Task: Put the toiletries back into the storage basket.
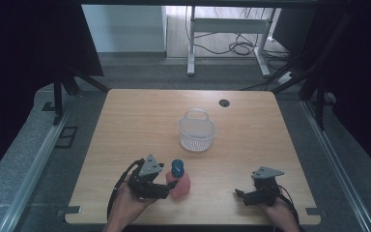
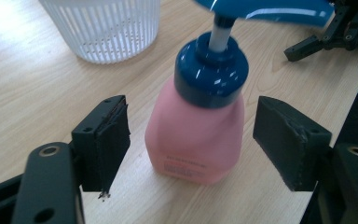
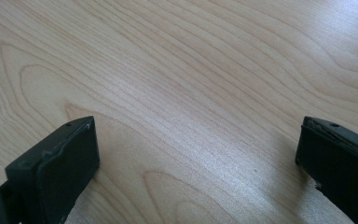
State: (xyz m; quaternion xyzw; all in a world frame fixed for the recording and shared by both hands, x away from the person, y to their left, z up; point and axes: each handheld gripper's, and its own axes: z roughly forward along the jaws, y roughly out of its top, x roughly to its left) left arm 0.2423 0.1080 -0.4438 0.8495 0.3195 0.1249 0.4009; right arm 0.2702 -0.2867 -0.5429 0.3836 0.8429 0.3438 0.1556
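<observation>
Straddling the pink plastic pump bottle with blue cap (image 2: pixel 196 135) upright on the wooden counter (image 1: pixel 140 121), left gripper (image 2: pixel 191 149) fingers remain apart, untouching; grasp pending, right gripper (image 3: pixel 196 158) wide, idle.

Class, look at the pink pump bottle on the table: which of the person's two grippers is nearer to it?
The left. The left gripper has the pink pump bottle between its open jaws, pads not touching. The right gripper sits well off to the bottle's right, over bare table.
</observation>
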